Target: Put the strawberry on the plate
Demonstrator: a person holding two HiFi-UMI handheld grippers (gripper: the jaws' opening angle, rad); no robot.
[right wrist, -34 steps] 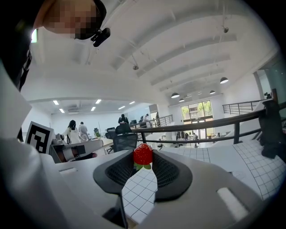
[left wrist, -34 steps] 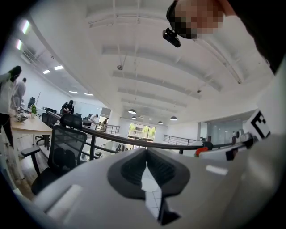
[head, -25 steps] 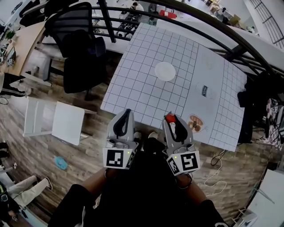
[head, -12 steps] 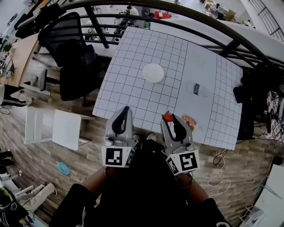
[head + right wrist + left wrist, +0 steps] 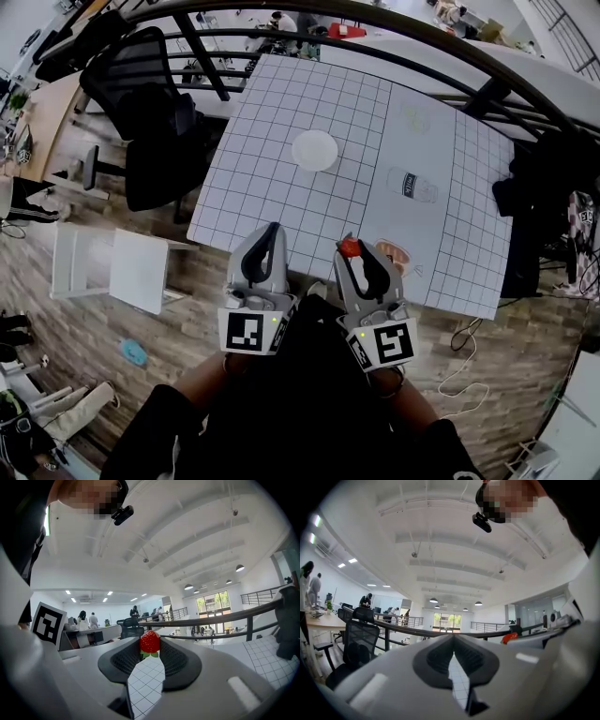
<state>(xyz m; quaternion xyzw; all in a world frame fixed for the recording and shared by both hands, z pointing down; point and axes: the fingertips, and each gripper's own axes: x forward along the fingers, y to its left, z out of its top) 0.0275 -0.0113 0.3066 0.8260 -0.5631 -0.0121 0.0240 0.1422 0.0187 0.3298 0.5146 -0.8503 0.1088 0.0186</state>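
Honestly, little can go wrong on the left: the left hand-held gripper (image 5: 272, 231) has its jaws pressed together on nothing and sits at the near edge of the worktop (image 5: 267, 192), clear of everything. The plate (image 5: 315, 150) lies well ahead of it, out toward the middle of the gridded surface and bare. The worry, to my eye, is on the right. The right hand-held gripper (image 5: 352, 255) is pinching the strawberry (image 5: 150, 641) only at the very tips of its jaws, red body up and green leaves hanging below, so a jolt on the long reach to the plate could let it slip out onto the worktop or the floor. Letting go from too high is the other risk, I'd guess, since a rounded berry could roll off such a shallow dish. As for pose, both forearms reach forward from the person's body, side by side, marker cubes nearest the person. The left one points about level at the worktop, the right one a touch nose-down.
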